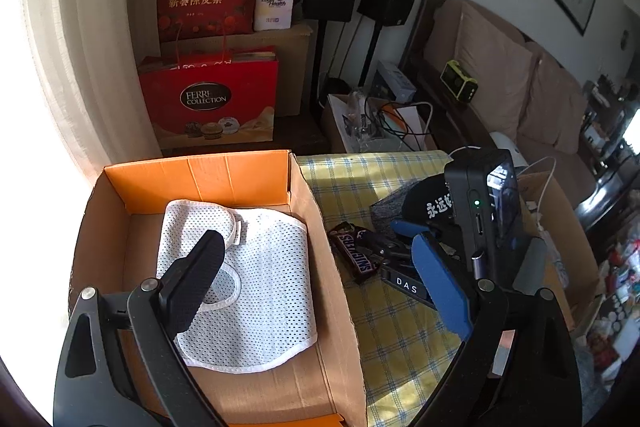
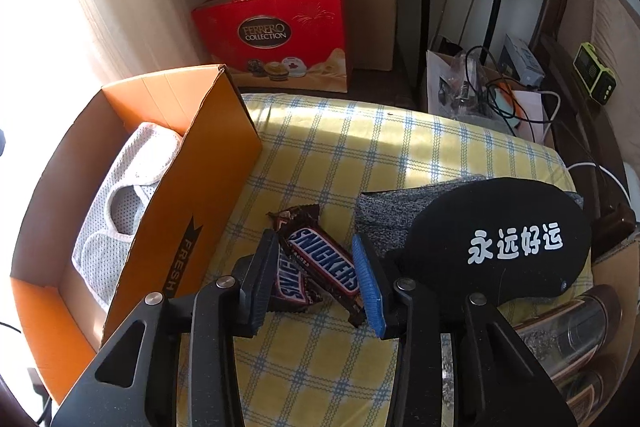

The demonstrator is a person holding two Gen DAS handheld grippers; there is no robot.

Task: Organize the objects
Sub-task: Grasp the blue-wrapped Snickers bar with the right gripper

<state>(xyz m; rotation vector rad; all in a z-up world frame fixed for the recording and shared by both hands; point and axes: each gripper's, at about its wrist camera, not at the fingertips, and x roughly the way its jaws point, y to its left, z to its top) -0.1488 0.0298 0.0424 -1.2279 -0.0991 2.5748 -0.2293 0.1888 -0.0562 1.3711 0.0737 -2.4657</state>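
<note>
Bracketing two Snickers bars (image 2: 320,267), right gripper (image 2: 316,283) jaws.

Colours only: my right gripper (image 2: 316,287) has one black pad and one blue ribbed pad, same on my left gripper (image 1: 320,283). Snickers bars (image 2: 320,267) are dark brown with blue lettering on white. Tabletop cloth (image 2: 360,155) is yellow with a blue-and-white check. Cardboard box (image 2: 200,163) is orange outside, plain brown inside, black "FRESH" arrow on its side. Mesh garment (image 1: 256,267) is white, perforated. Cap (image 2: 500,243) is black with white characters, on grey heathered fabric (image 2: 384,211).
</note>
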